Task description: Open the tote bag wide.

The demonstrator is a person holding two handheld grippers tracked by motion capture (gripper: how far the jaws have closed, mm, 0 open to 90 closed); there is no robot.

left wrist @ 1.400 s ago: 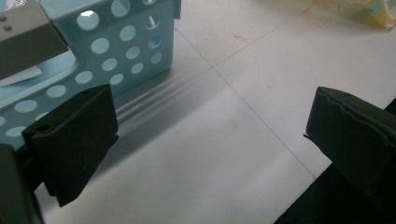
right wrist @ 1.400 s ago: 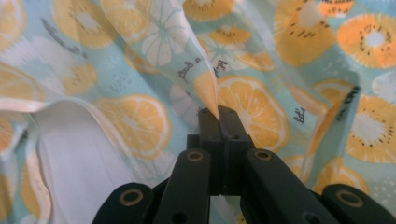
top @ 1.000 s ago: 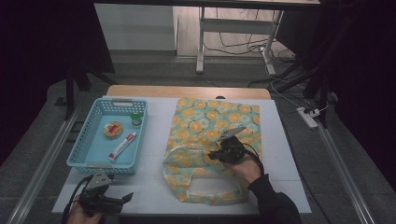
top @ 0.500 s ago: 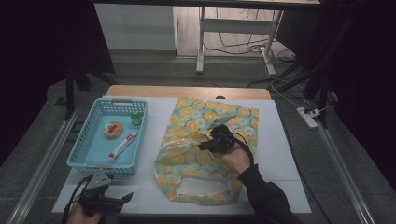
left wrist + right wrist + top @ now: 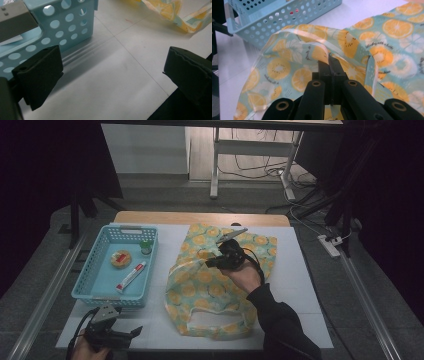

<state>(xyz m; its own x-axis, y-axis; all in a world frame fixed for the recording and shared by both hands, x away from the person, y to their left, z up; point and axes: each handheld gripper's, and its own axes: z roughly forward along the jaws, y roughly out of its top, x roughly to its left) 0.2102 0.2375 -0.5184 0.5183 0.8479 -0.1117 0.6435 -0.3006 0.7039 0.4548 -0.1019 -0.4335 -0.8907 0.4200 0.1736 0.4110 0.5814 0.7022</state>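
In the high view, the fruit-print bag (image 5: 212, 285) is spread mid-table, right of the blue basket (image 5: 90, 287), its upper layer pinched by the right gripper (image 5: 216, 261). In the left gripper view, the left gripper (image 5: 112, 72) is held with jaws apart and empty, the bag's corner lying beyond them. In the right gripper view, the jaws are clamped on the bag's edge, lifted toward the basket.

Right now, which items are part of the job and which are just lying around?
In play:
right tool, shut on bag
bag

Idle:
basket
tube
small bottle
round snack
left tool, open
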